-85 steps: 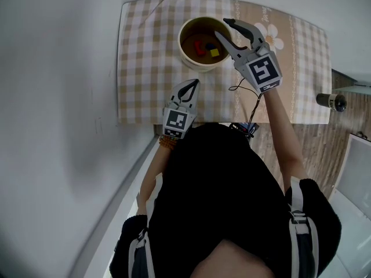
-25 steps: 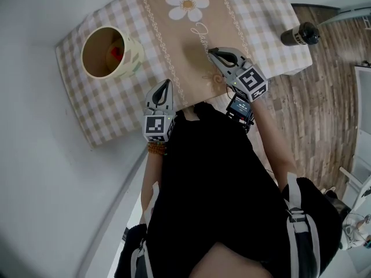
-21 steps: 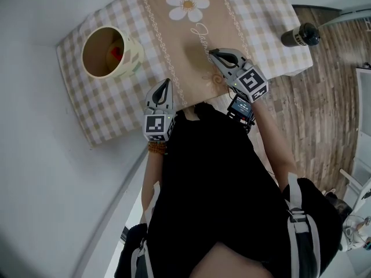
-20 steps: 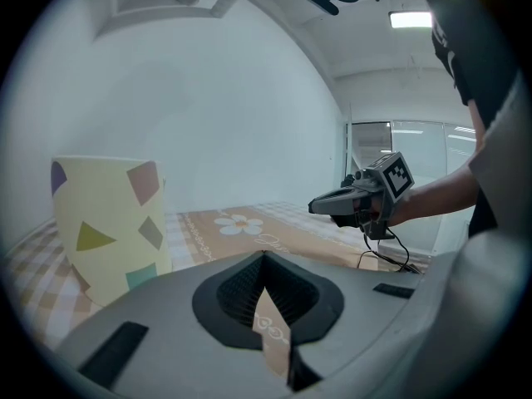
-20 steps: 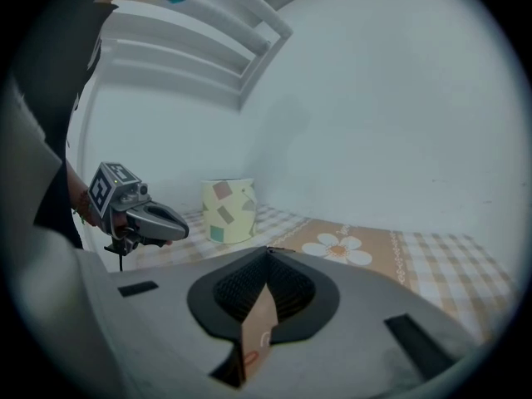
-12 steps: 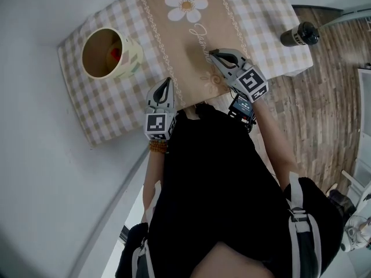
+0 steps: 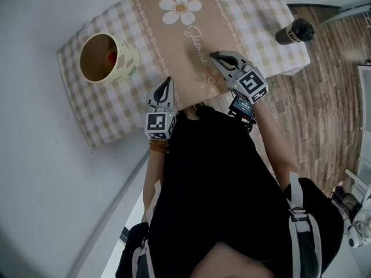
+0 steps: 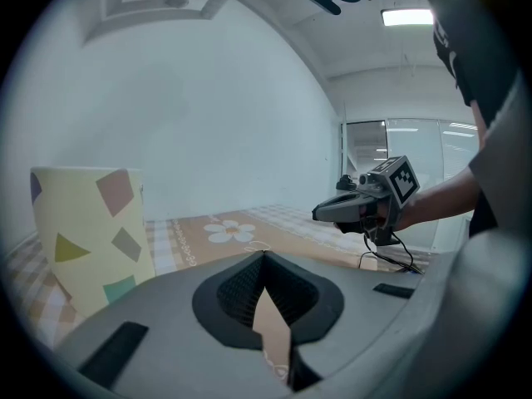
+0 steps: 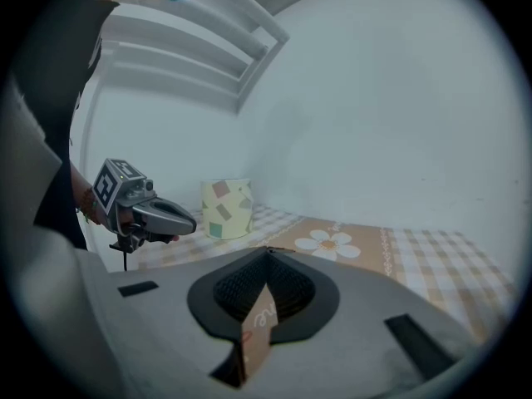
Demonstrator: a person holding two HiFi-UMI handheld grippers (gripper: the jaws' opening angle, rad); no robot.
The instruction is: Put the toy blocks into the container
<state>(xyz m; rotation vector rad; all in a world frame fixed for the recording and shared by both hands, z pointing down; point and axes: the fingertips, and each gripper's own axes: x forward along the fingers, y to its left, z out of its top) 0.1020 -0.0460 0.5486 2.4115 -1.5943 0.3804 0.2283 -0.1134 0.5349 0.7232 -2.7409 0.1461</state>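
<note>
The cream container (image 7: pixel 128 59) (patterned with coloured shapes) stands near the left end of the desk (image 7: pixel 261 16), with a red toy block (image 7: pixel 111 57) showing inside it. The cursive script beside the cloth's daisy (image 7: pixel 180 8) is too small to read. The left gripper (image 7: pixel 168 82) and right gripper (image 7: pixel 213 55) hover over the near edge, tilted slightly downward, each with its jaws pressed together on nothing.

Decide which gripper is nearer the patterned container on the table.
Left. In the head view the left gripper is below and right of the container; the right gripper is farther right, beyond the left one.
</note>
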